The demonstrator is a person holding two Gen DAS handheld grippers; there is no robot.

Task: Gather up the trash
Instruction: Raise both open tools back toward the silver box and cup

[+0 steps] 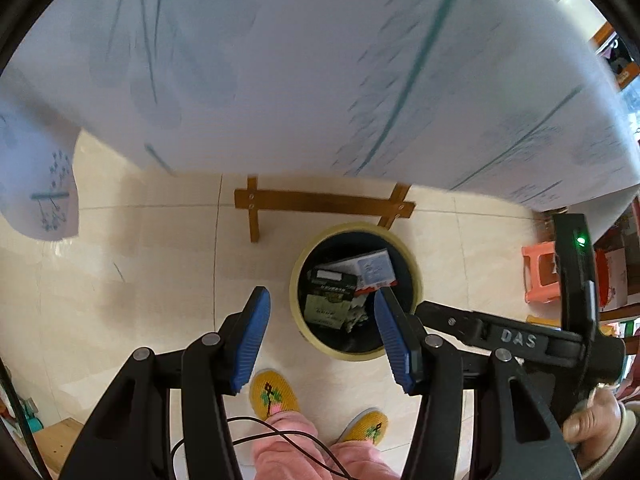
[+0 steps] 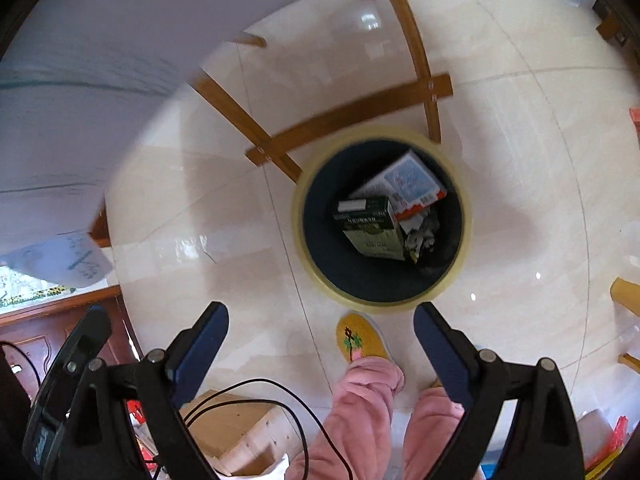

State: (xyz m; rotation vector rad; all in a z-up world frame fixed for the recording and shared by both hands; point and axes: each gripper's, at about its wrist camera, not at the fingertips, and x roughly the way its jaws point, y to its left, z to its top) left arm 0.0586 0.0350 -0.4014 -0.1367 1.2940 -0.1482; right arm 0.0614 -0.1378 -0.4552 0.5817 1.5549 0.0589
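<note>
A round bin with a pale yellow rim (image 1: 312, 340) (image 2: 298, 216) stands on the tiled floor below both grippers. Inside it lie a dark green carton (image 1: 330, 294) (image 2: 370, 226), a white and blue box with a red edge (image 1: 374, 270) (image 2: 412, 184) and some crumpled paper (image 2: 424, 240). My left gripper (image 1: 322, 334) hangs open above the bin's near left side, nothing between its blue pads (image 1: 252, 340). My right gripper (image 2: 320, 344) is open too, wide apart over the floor just in front of the bin, and empty. The right tool's black body (image 1: 516, 338) shows in the left wrist view.
A table under a white cloth with green lines (image 1: 300, 64) (image 2: 72, 92) stands behind the bin, its wooden legs and crossbar (image 1: 320, 200) (image 2: 348, 116) close to the rim. The person's pink trousers (image 2: 368, 404) and yellow slippers (image 1: 274, 394) (image 2: 360, 338) are below. An orange stool (image 1: 540, 272) stands right.
</note>
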